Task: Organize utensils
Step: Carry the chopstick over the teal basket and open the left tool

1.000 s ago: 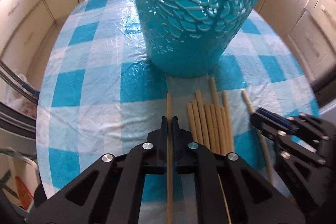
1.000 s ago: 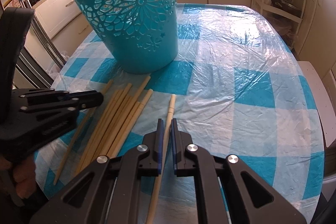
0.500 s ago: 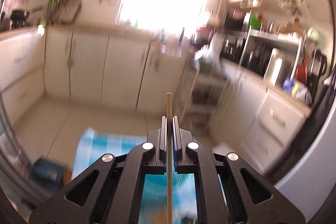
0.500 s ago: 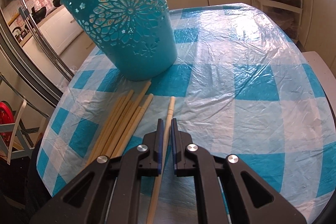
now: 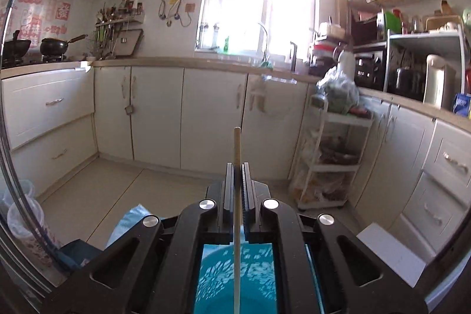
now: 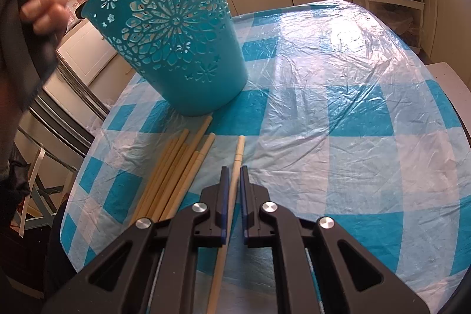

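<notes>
Above the teal perforated plastic basket [image 5: 235, 278], a pale wooden chopstick [image 5: 237, 167] stands upright in the clenched left gripper [image 5: 236, 181], lifted off the blue-checked tablecloth [image 6: 338, 122] a second ago (drop comes next). Right gripper [image 6: 232, 181] pinches another chopstick [image 6: 235, 175] on the cloth, beside the remaining bundle [image 6: 173, 172].

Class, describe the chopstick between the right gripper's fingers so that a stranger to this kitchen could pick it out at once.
Find the checked tablecloth with the teal basket. In front of the basket lies a bundle of chopsticks. The chopstick you want lies alone to their right, apart from them, running between the right gripper's blue-edged fingers.
</notes>
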